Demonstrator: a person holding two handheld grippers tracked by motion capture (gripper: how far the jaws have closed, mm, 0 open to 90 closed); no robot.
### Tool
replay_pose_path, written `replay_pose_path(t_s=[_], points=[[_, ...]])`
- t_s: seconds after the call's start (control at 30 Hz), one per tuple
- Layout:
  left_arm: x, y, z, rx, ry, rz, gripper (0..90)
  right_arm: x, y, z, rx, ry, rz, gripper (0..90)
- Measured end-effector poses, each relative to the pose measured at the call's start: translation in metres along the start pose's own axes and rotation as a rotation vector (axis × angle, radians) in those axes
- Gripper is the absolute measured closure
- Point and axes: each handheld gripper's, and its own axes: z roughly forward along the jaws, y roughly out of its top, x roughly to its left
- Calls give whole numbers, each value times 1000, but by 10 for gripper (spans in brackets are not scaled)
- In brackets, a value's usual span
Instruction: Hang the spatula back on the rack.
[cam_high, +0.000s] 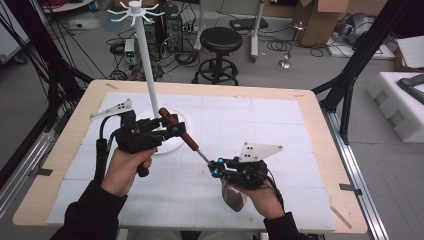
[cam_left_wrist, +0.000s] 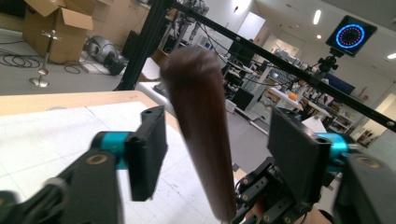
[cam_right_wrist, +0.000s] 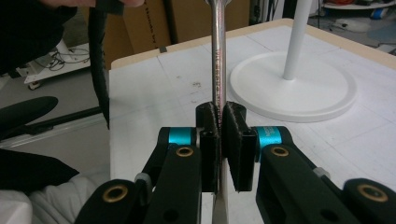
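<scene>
A long utensil with a brown handle (cam_high: 175, 129) and a thin metal shaft (cam_high: 202, 156) slants above the white mat; its spoon-like end (cam_high: 234, 197) hangs under the person's right hand. My right gripper (cam_high: 216, 167) is shut on the shaft (cam_right_wrist: 217, 56), its pads (cam_right_wrist: 208, 133) pressed on both sides in the right gripper view (cam_right_wrist: 220, 116). My left gripper (cam_high: 172, 131) is open, its jaws standing well apart on either side of the brown handle (cam_left_wrist: 201, 130) without touching it (cam_left_wrist: 217, 140).
A white hook stand has its pole (cam_high: 145, 60) rising from a round base (cam_high: 172, 144) right behind the left gripper, also seen as the base (cam_right_wrist: 299, 88). The wooden table edge (cam_high: 65, 150) frames the white mat (cam_high: 280, 130). A black stool (cam_high: 220, 40) stands beyond.
</scene>
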Motion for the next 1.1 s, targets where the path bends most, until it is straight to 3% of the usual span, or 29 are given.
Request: replay_pose_path(t_s=[0.2,0.3,0.57,0.83,0.97,1.1], points=[[-2,3,6,44,-3,6,601,2,1,-1,-8,-1,-1,846],[-4,4,6,42,-16,9,685,3,1,-2,-12,8,-3,845],[-19,10,9,18,-86,37,721,6,2,-3,-35,34,-6,842],[-34,17,11,6,-146,136,728,7,5,-2,-69,91,-2,823],[-37,17,14,27,-170,199,728,0,8,-2,-104,167,26,688],[-41,19,15,37,-232,232,728,-9,10,0,-137,263,45,524]])
